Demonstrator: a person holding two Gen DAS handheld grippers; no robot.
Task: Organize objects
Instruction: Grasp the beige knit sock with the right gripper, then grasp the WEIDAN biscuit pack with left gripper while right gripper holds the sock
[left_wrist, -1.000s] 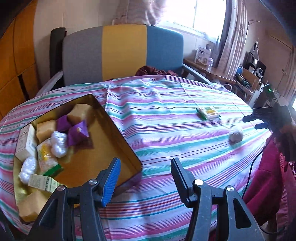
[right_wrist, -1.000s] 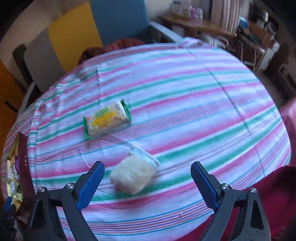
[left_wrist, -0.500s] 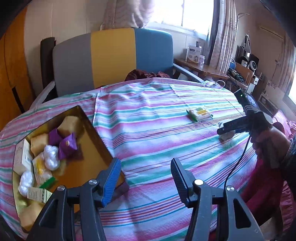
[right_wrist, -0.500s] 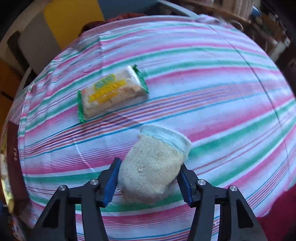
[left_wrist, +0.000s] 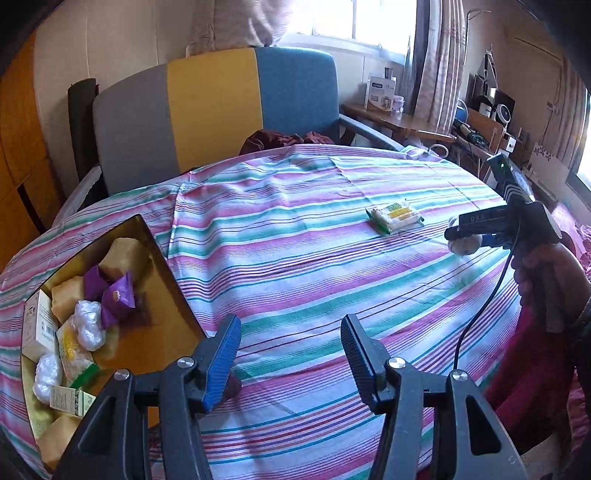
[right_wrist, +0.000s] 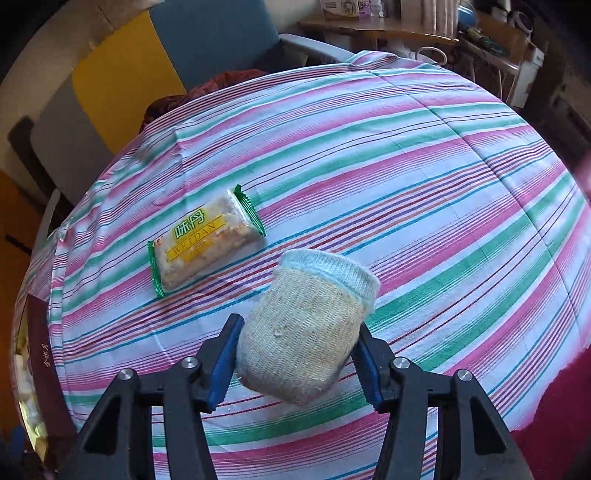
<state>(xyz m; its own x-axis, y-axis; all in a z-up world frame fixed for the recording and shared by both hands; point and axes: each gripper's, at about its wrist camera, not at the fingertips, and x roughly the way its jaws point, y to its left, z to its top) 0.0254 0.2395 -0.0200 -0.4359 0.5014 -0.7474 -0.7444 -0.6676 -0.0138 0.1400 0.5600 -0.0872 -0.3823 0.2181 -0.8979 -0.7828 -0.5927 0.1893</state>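
Right gripper fingers clamped on knit pouch: soft, light, squashy; mid-body grip fine. Left gripper half open, empty.

Right claw clamped on knitted pouch, wrapped snack bar just beyond, striped tablecloth

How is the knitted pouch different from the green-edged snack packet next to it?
The knitted pouch is soft, beige wool with a pale blue rim; the snack packet is shiny plastic with green ends and a yellow label. The pouch is rounded and bulky; the packet is flat and rectangular. The pouch is clamped between the pads of the right gripper; the packet lies free on the striped tablecloth. Both are outside the tin.
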